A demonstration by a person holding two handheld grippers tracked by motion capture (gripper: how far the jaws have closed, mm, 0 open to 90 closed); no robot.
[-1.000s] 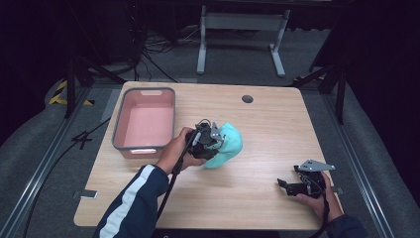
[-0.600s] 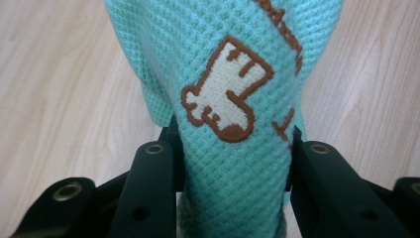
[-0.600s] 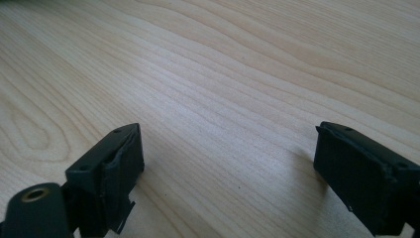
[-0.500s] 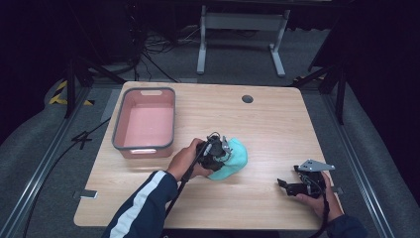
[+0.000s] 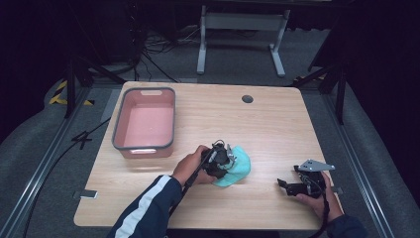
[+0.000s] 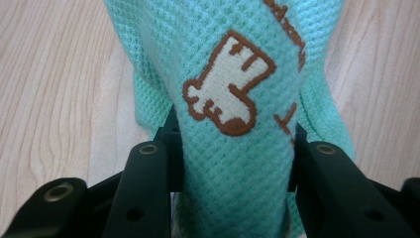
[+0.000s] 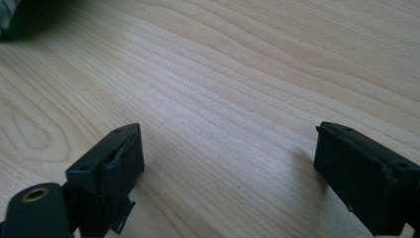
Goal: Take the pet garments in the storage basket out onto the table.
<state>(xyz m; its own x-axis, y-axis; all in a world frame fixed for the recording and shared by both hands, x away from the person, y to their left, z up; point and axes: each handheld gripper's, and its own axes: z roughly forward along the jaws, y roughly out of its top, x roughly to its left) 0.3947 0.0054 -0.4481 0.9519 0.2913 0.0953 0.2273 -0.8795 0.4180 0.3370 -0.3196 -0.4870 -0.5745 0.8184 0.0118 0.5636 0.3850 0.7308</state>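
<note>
Two grippers: I have one in each hand, both low over the wooden table [image 5: 277, 129].
Cloth: a mint-green waffle-weave cloth [image 5: 236, 168] with a brown-and-white stitched figure lies near the table's middle, toward my edge, to the right of the pink bin [image 5: 146, 124] and apart from it.
Cloth against left gripper: in the left gripper view a fold of the cloth [image 6: 237, 99] rises between my two black jaws and drapes on past them to the table.
Left gripper: my left gripper [image 5: 220, 159] is pinched narrow on that fold, with fabric pressed against both jaw faces.
Right gripper: my right gripper [image 5: 297, 184] sits well apart at the right, jaws spread wide over bare wood, holding nothing.
</note>
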